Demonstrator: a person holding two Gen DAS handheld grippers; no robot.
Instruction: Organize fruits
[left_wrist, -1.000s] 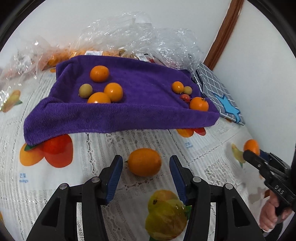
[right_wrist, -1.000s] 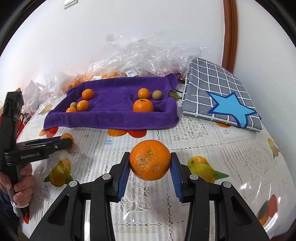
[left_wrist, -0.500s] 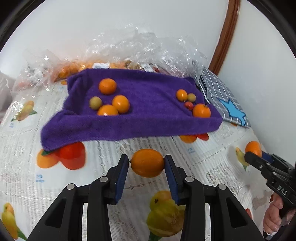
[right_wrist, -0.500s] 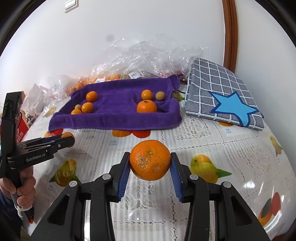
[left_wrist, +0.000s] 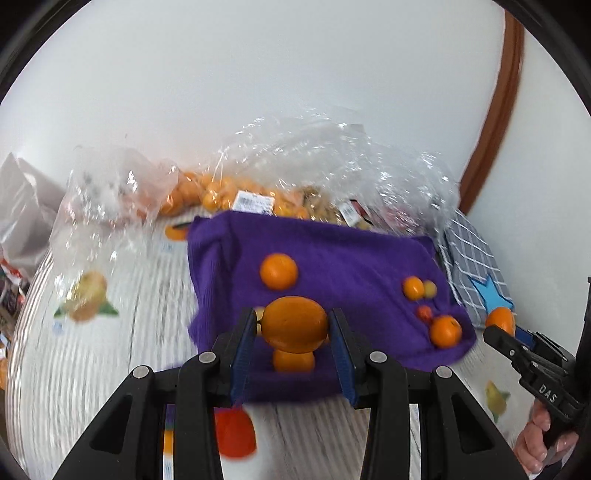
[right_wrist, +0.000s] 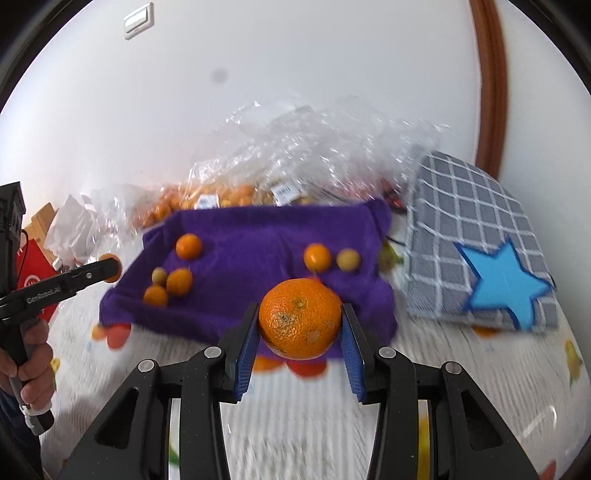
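My left gripper (left_wrist: 294, 332) is shut on a smooth oval orange fruit (left_wrist: 295, 325), held in the air above the near edge of the purple towel (left_wrist: 343, 258). On the towel lie several oranges, one round one (left_wrist: 279, 271) on the left and a bigger one (left_wrist: 446, 331) at the right with small fruits beside it. My right gripper (right_wrist: 300, 332) is shut on a rough-skinned mandarin (right_wrist: 300, 318), also raised in front of the purple towel (right_wrist: 255, 254). Each gripper shows in the other's view, the right gripper (left_wrist: 502, 330) at the right edge and the left gripper (right_wrist: 107, 269) at the left.
Clear plastic bags of oranges (left_wrist: 207, 192) are heaped against the wall behind the towel. A grey checked cushion with a blue star (right_wrist: 480, 251) lies to the right. The tablecloth (right_wrist: 303, 424) is white lace with printed fruit. A red bag (right_wrist: 31, 284) stands at far left.
The left gripper closed on the oval fruit on the tablecloth and lifted it toward the towel. The right gripper carried its mandarin forward and a little up toward the towel.
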